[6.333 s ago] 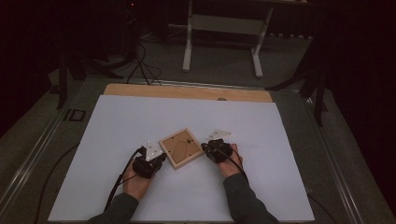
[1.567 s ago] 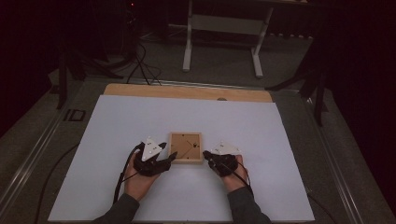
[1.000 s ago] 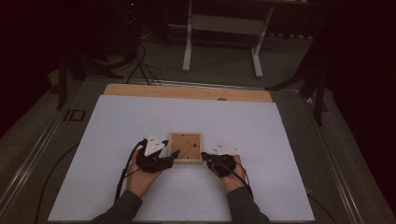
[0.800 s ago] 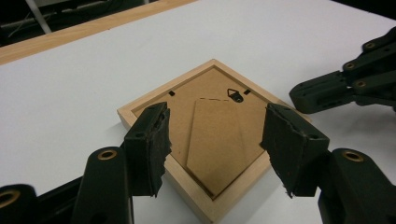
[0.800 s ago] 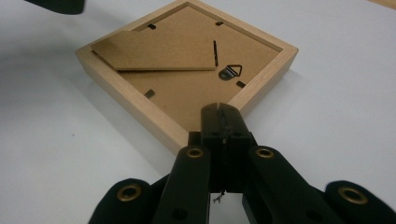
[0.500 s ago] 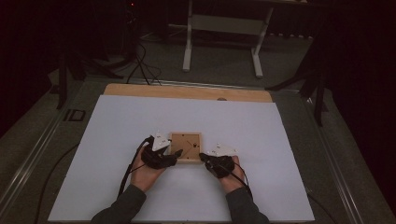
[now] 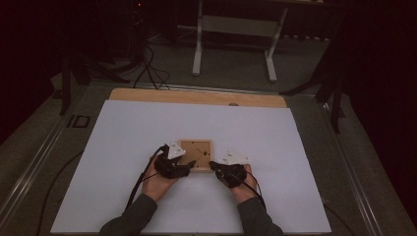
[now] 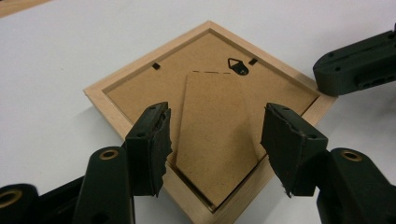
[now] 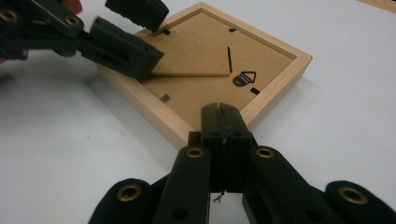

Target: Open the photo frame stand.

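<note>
Moved in since a second ago: left gripper (image 7: 183,167), now over the near left corner of the picture frame (image 7: 196,155) instead of standing off at its left side. Rotated since six seconds ago as well, that frame, from a skewed diamond to square with the table (image 7: 123,147) edges.

Lying face down on the white table, near its middle and a little toward 6 o'clock in the high view. Back panel up, with a fold-out stand (image 8: 217,140) flat on it and a small metal hanger (image 8: 238,66) beyond the stand's far end.

Left gripper (image 8: 215,135) seen along its own jaws: spread wide, one pad at each side of the stand's lower part, above the frame's nearest corner. Nothing pinched between them; whether the pads touch the backing cannot be told.

Right gripper (image 7: 216,168) at 4 o'clock of the frame in the high view, tips against its near right corner. Right gripper (image 9: 223,122) in its own view: jaws pressed fully together, nothing held, closed tip resting on the wooden rim at that corner. Left gripper (image 9: 135,37) visible there at 10 o'clock, over the far corner.
</note>
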`<move>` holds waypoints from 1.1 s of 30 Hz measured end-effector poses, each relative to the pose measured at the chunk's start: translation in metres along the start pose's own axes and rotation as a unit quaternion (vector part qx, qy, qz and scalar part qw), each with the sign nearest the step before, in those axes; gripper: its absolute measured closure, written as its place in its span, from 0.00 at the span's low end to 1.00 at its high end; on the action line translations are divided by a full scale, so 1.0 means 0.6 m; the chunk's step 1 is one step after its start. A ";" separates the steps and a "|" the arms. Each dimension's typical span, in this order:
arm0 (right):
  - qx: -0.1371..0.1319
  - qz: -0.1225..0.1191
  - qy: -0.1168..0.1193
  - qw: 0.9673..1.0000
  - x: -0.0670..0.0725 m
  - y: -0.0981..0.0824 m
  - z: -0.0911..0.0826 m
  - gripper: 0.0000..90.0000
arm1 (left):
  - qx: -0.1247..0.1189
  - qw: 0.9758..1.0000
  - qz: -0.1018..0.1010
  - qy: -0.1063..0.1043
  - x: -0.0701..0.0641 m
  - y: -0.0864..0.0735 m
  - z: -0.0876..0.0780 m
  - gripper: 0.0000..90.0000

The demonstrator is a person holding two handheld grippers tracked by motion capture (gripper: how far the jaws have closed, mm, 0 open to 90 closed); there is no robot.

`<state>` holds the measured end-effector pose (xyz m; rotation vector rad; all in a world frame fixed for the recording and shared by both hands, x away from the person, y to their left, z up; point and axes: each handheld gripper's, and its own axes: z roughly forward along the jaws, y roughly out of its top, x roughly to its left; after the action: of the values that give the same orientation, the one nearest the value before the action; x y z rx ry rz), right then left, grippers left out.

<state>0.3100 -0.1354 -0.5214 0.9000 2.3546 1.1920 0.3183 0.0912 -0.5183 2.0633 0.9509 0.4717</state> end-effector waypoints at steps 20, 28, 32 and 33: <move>-0.002 -0.003 0.000 1.000 0.000 0.000 0.001 1.00 | 0.014 1.000 0.011 0.012 -0.007 0.023 -0.003 0.57; -0.002 -0.002 0.000 1.000 0.001 0.000 0.001 1.00 | 0.019 1.000 -0.001 0.004 -0.004 0.023 -0.002 0.53; -0.002 -0.002 0.000 1.000 0.000 0.000 0.001 1.00 | 0.025 1.000 0.000 0.004 -0.004 0.021 -0.002 0.50; -0.002 -0.002 0.000 1.000 0.000 0.000 0.001 1.00 | 0.025 1.000 0.000 0.004 -0.004 0.021 -0.002 0.50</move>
<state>0.3099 -0.1351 -0.5218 0.8935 2.3519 1.1940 0.3215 0.0851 -0.5077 2.1084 0.9752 0.4605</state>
